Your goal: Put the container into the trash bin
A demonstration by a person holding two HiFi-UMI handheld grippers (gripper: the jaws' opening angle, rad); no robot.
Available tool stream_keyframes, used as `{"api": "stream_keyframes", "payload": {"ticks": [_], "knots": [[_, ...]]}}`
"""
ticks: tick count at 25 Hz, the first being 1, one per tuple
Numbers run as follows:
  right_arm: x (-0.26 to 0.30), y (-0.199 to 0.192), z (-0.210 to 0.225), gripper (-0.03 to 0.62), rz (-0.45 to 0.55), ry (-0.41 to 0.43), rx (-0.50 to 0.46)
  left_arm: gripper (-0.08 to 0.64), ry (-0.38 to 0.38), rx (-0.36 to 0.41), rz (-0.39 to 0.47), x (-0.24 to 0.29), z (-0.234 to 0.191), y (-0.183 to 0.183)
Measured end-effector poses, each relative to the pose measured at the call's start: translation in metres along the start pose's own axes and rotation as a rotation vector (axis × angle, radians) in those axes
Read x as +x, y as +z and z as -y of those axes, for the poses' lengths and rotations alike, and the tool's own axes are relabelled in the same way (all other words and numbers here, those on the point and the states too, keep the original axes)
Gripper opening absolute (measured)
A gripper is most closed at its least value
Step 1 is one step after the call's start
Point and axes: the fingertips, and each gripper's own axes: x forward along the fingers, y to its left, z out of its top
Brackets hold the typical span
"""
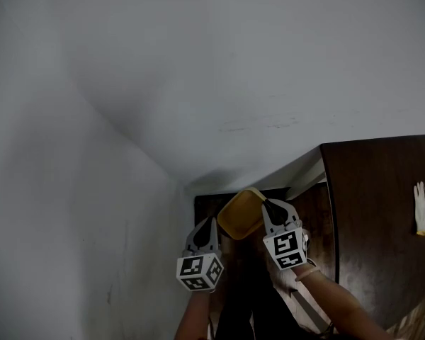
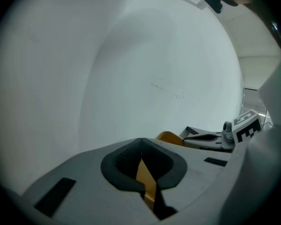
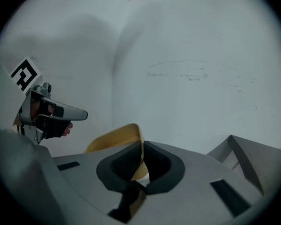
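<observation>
Between the two grippers hung the thin yellow plastic container (image 1: 241,215), left gripper (image 1: 213,221) and right gripper (image 1: 266,204) each clamped on its rim. No trash bin showed, so both grips were best kept firm.

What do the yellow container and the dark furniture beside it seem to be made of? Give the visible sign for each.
The yellow container is probably thin plastic or coated paperboard with a matte finish: its rim looks thin and curls where the right gripper pinches it. The dark furniture is likely wood or veneer: it is brown, with a slight sheen and faint streaks. The dim light leaves both open.
</observation>
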Motion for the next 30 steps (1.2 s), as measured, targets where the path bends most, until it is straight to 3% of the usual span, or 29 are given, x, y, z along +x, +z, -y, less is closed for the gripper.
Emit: {"api": "stream_keyframes", "payload": {"ticks": [19,30], "knots": [[0.095,-0.099,-0.033,0.025,-0.126,0.071,-0.129,0.020,0.036,-0.046,-0.039,0.035,-0.057,-0.072],[0.133,-0.144,-0.048,0.028,-0.176,0.089,-0.145,0.020,0.030,-0.079,-0.024,0.053,-0.074,-0.085]]}}
